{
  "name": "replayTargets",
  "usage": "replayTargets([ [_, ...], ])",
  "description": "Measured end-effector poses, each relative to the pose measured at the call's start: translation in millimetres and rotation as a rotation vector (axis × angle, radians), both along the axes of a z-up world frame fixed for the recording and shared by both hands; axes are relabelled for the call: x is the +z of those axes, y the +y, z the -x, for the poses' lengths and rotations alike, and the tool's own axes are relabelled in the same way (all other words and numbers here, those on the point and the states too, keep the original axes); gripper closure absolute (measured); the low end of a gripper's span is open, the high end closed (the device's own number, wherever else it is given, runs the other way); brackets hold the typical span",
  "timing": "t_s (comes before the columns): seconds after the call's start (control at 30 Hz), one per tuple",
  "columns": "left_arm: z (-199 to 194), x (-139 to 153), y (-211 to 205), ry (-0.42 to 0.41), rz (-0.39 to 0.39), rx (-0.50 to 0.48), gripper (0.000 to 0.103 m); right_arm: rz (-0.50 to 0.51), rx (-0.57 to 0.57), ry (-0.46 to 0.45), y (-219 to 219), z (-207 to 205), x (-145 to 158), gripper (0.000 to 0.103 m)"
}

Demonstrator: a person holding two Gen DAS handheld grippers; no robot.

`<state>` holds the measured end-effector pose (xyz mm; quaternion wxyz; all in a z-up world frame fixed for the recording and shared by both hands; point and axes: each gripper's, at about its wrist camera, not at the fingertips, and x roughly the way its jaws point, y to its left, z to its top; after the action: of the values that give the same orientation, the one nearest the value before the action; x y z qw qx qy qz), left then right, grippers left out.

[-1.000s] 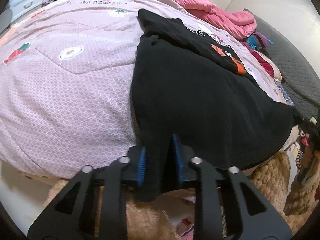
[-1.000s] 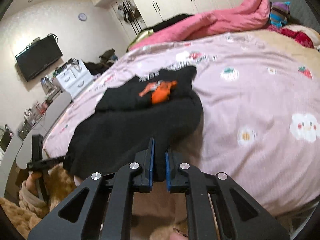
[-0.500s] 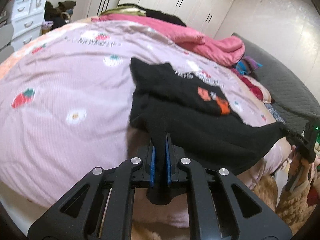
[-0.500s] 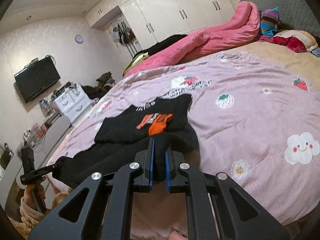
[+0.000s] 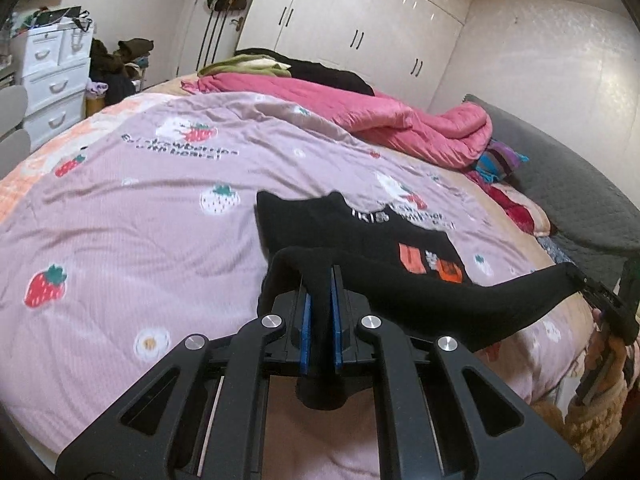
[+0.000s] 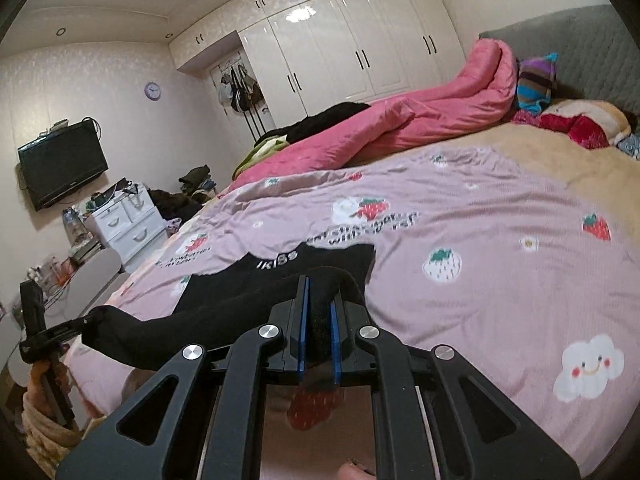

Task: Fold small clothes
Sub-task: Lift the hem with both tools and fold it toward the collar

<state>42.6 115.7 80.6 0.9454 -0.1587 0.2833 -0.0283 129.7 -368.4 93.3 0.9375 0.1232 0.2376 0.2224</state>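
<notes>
Both grippers rose, lifting the black fabric garment's (image 5: 420,300) near edge off the pink strawberry-print quilt (image 5: 120,240) (lower centre); left gripper (image 5: 319,320) and right gripper (image 6: 318,332) each pinch it.

Left wrist view: mounted behind the left gripper (image 5: 319,304), angled slightly down across the bed (image 5: 120,216), close above the black garment (image 5: 400,240), toward the white wardrobes (image 5: 360,32). Right wrist view: behind the right gripper (image 6: 318,320), likewise low and close, toward the wardrobes (image 6: 360,48) and wall television (image 6: 62,168). Shared: bed (image 6: 500,240), garment (image 6: 320,260), pink quilt (image 5: 400,120), each opposite gripper.
</notes>
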Motion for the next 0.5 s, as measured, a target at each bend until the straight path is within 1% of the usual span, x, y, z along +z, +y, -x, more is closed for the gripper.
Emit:
replayTargets([
  [0.23, -25, 9, 12, -0.021, 0.044, 0.034, 0.100, -0.023, -0.043, -0.003, 8, -28, 8, 0.095],
  [0.5, -57, 10, 8, -0.003, -0.015, 0.071, 0.100, -0.024, -0.079, 0.001, 17, -54, 10, 0.095],
])
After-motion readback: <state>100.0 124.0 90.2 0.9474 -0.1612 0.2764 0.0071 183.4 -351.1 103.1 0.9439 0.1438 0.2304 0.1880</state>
